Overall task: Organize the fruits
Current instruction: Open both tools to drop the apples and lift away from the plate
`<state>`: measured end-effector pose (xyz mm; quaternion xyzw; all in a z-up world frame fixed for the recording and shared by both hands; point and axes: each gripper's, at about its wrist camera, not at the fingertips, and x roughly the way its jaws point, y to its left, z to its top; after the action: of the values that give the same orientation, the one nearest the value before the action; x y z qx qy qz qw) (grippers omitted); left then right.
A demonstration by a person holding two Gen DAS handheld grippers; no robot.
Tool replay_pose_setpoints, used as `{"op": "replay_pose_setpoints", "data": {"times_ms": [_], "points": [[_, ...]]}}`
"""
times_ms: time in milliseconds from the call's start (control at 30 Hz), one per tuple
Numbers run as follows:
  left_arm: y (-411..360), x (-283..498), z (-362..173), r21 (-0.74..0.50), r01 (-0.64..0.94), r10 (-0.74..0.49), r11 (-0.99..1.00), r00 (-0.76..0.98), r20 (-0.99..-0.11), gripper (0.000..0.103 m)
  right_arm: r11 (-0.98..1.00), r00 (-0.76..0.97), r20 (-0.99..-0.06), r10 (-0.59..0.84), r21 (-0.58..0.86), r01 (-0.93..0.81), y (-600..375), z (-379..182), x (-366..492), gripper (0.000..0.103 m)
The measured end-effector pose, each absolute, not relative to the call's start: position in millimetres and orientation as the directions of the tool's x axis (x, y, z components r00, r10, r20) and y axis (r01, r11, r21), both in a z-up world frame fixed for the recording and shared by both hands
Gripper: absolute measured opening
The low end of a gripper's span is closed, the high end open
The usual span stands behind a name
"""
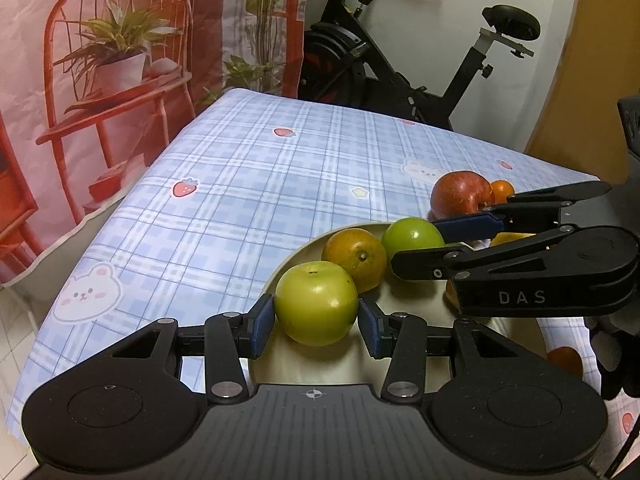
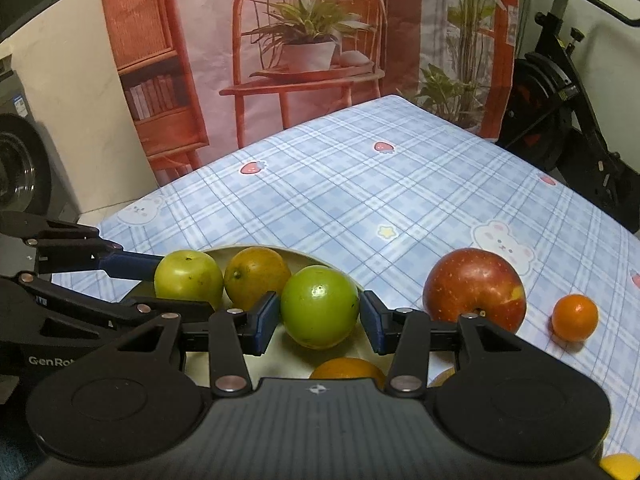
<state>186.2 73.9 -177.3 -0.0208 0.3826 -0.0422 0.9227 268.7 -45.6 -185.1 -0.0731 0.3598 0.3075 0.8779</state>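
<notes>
A pale round plate [image 1: 288,264] holds two green apples and an orange [image 1: 354,258]. My left gripper [image 1: 316,320] has its blue pads on both sides of one green apple [image 1: 316,302] over the plate; a small gap shows at the right pad. My right gripper [image 2: 318,318] likewise brackets the other green apple [image 2: 320,306], with small gaps at the pads. That apple shows in the left wrist view [image 1: 412,236] too. A red apple [image 2: 474,288] and a small tangerine [image 2: 575,317] lie on the cloth to the right of the plate [image 2: 224,254].
The table carries a blue plaid cloth [image 1: 240,184] with bears and strawberries. An exercise bike [image 1: 400,60] stands behind it, a printed backdrop [image 2: 304,40] at the left. More orange fruit [image 2: 346,368] lies under my right gripper, and a yellow one [image 2: 618,466] at the lower right.
</notes>
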Motion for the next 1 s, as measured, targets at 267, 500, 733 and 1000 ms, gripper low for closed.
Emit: {"op": "replay_pose_setpoints", "data": {"times_ms": [267,500,733,1000], "points": [[73.9,188.1,-171.5,-0.092,0.066,-0.111,0.994,0.733,-0.671,0.049,0.816,0.570,-0.666,0.481,0.103,-0.568,-49.6,-181.4,264.2,0.048],[72.9,185.5,-166.7,-0.097,0.055,-0.105,0.994,0.745,-0.658,0.049,0.826,0.597,-0.637,0.488,0.118,-0.551,-63.5,-170.7,252.6,0.048],[64.3,180.0,-157.3,-0.095,0.070,-0.115,0.993,0.771,-0.626,0.049,0.859,0.657,-0.584,0.476,0.151,-0.488,-95.2,-160.9,227.1,0.048],[47.7,172.7,-148.8,-0.092,0.102,-0.137,0.991,0.793,-0.593,0.049,0.919,0.771,-0.505,0.388,0.149,-0.365,-142.5,-155.0,184.1,0.048]]}}
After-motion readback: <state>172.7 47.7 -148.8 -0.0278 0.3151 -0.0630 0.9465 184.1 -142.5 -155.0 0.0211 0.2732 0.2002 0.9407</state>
